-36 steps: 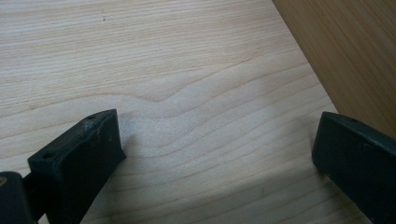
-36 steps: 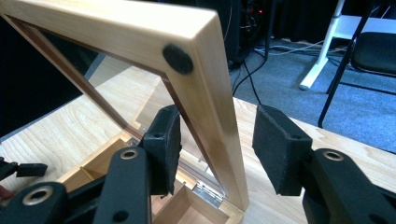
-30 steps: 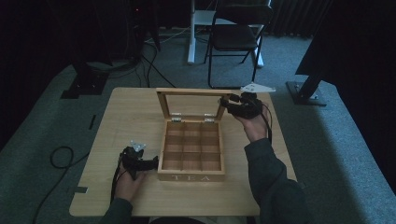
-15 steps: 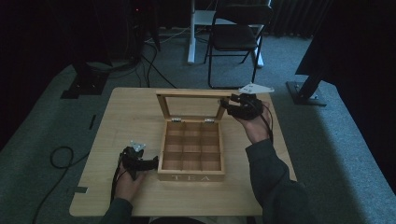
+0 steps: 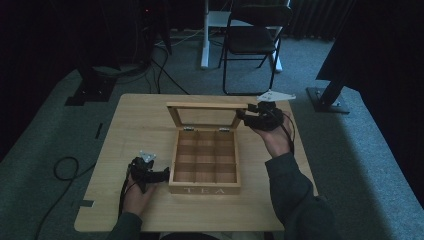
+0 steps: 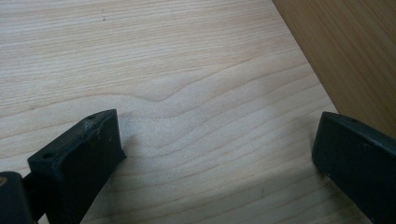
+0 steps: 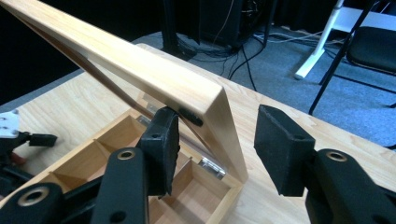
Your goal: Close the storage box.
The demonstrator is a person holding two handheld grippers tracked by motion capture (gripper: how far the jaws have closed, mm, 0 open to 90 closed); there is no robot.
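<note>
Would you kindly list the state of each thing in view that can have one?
Tea box: open, compartments empty.
Lid: raised, tilted back on its hinges.
Right gripper: jaws just opening, astride the lid's corner, one pad off the wood.
Left gripper: open, nothing between its jaws, beside the box.
Chair: upright, unoccupied, beyond the table.

The table (image 6: 177, 70) under the left gripper (image 6: 215, 158) is pale wood with wavy grain, smooth and matt. The tea box (image 5: 205, 170) just beside it is light unvarnished-looking wood; its lid (image 7: 154, 79), between the right gripper's (image 7: 217, 149) matt black, slightly rough pads, has a glossy clear pane.
</note>
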